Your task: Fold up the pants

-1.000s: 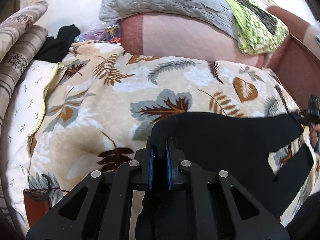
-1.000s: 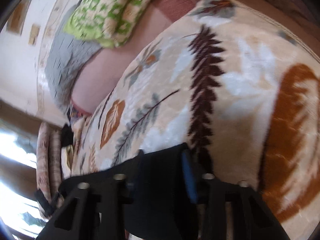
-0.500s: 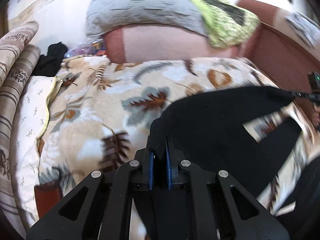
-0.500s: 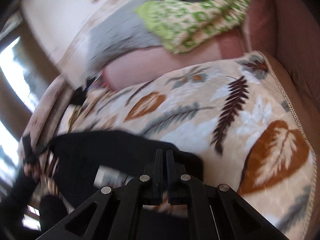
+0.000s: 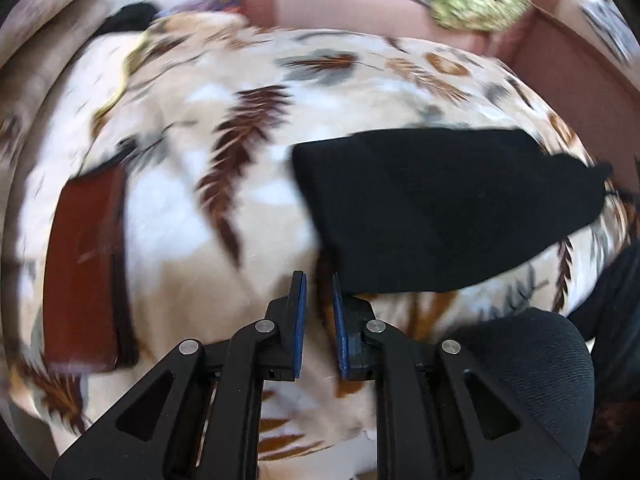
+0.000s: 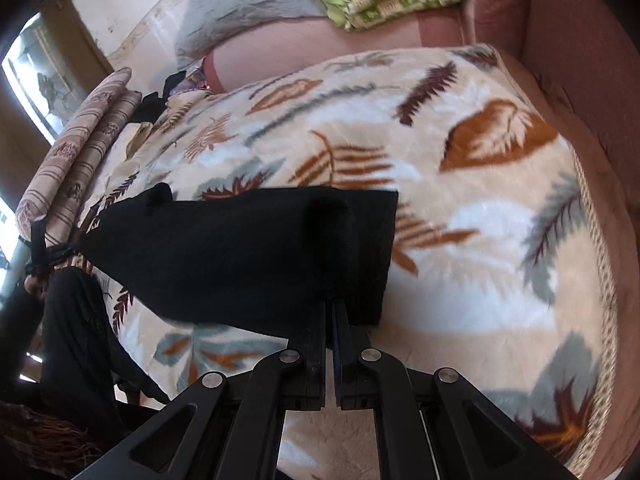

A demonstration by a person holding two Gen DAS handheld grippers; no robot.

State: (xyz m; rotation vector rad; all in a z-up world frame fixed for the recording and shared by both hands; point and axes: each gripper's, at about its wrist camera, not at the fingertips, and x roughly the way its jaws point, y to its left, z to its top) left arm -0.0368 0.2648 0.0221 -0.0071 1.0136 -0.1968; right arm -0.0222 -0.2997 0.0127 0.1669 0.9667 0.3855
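Leaf-print blanket (image 6: 480, 216) under folded black pants (image 6: 248, 252), left claw (image 5: 318, 280) parted, empty, right claw (image 6: 330, 304) pinching pants

Your right gripper (image 6: 329, 312), low centre of frame, has its fingers nearly together at the near edge of the black pants (image 6: 256, 252), which lie folded on the leaf-print blanket (image 6: 480, 216). Whether it pinches cloth: unclear.
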